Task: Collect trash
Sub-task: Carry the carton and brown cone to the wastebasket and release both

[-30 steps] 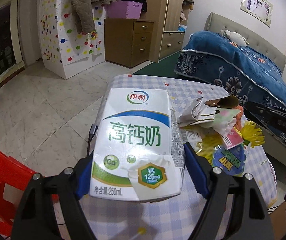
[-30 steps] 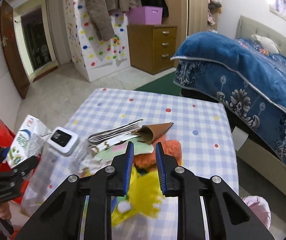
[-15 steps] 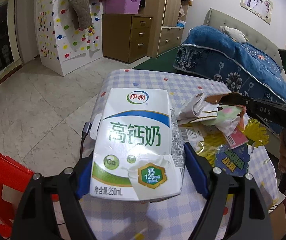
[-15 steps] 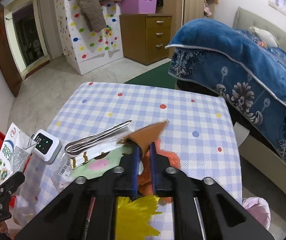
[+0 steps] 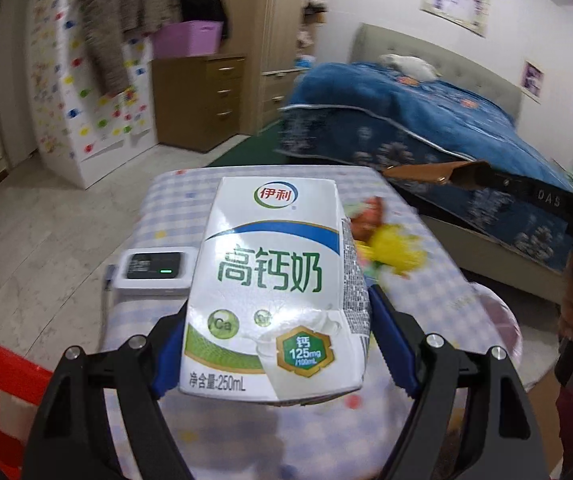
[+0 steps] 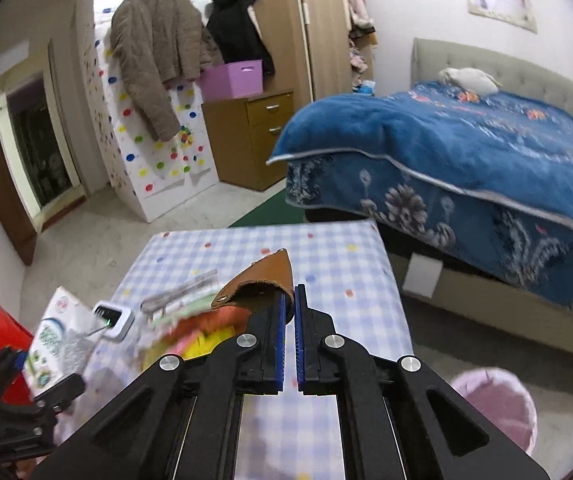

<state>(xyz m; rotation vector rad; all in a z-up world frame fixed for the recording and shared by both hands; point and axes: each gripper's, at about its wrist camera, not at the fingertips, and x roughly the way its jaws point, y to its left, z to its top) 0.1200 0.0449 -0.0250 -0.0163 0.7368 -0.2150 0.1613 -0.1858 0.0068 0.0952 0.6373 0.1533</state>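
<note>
Left claw (image 5: 278,344) is gripping the milk carton (image 5: 278,288); right claw (image 6: 289,332) is pinching the brown wrapper (image 6: 260,280) above the table (image 6: 326,256); pink bin (image 6: 494,404) is sitting lower right, nearer the right claw.

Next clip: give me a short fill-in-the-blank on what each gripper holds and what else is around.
1. The left gripper is shut on a ____ carton.
2. The right gripper pinches a ____ cone-shaped wrapper.
3. The bin on the floor is ____ in colour.

Missing words: milk; brown; pink
</note>
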